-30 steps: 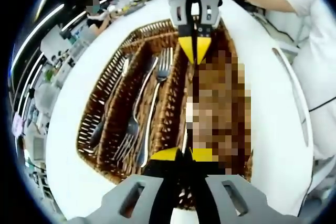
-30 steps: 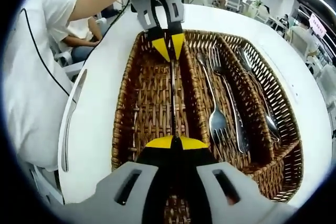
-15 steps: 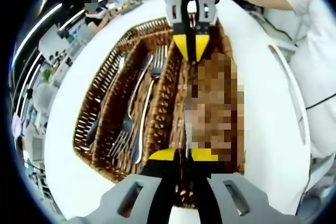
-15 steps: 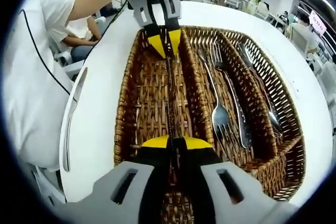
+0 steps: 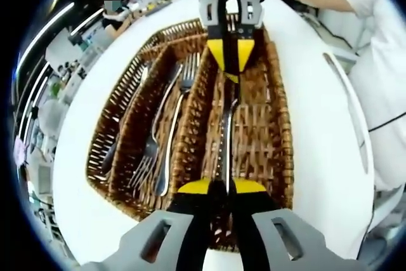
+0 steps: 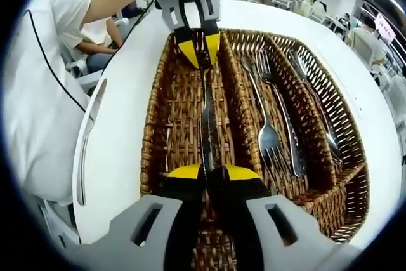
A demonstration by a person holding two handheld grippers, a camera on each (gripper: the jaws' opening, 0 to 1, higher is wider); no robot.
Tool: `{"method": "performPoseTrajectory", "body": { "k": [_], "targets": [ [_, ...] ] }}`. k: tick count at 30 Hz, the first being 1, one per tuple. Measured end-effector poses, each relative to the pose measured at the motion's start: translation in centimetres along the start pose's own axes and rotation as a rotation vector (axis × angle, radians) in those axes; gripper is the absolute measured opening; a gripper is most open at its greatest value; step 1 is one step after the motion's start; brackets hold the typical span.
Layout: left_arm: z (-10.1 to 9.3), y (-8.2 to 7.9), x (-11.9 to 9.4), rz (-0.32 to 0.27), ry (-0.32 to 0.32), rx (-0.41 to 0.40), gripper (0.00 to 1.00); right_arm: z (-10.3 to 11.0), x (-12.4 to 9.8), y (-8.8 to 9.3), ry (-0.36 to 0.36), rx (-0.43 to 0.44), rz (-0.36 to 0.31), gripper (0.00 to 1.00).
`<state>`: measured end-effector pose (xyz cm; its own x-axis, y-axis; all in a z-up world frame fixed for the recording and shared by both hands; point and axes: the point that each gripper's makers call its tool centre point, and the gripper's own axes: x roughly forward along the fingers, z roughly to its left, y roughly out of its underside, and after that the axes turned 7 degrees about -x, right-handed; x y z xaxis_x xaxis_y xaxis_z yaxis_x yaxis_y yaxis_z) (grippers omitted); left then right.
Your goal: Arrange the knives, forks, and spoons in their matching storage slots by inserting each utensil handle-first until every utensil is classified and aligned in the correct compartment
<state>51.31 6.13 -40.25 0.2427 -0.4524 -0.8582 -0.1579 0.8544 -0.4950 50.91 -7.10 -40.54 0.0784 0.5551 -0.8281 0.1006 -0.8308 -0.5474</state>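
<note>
Since half a second ago, the shiny steel table knife has rolled a bit, so its flat face is showing now instead of just the thin edge, and it sits lower over the widest slot of the brown woven wicker cutlery basket. Both grippers kept their hold through it.

Right gripper: yellow-tipped jaws pinched nearly closed on the near end of the knife. At the far end in that same view the left gripper has its jaws clamped on the other end. From the left gripper view it's mirrored: the left gripper is pinched on the knife, and the right gripper is clamped on the far end. So the knife is strung between the two, running lengthwise along the wide compartment, over the basket floor. I can't tell if it's actually touching the weave.

In the middle slot next door lie two silver forks, with another long steel utensil beside them. In the outer narrow slot is a silver spoon. The basket sits on a round white bench. A person in a white top stands just beside the bench.
</note>
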Motion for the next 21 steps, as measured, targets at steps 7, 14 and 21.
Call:
{"method": "performPoseTrajectory", "body": {
  "k": [7,14,21],
  "targets": [
    [0.07,0.07,-0.06,0.002,-0.007,0.001,0.10,0.01,-0.07,0.08,0.002,0.003,0.005,0.13],
    [0.23,0.03,-0.06,0.005,-0.019,0.004,0.10,-0.22,-0.25,0.24,0.017,-0.007,0.011,0.12],
    [0.20,-0.05,-0.14,-0.002,-0.032,0.002,0.10,-0.18,-0.31,0.38,0.029,0.003,0.022,0.12]
  ]
}}
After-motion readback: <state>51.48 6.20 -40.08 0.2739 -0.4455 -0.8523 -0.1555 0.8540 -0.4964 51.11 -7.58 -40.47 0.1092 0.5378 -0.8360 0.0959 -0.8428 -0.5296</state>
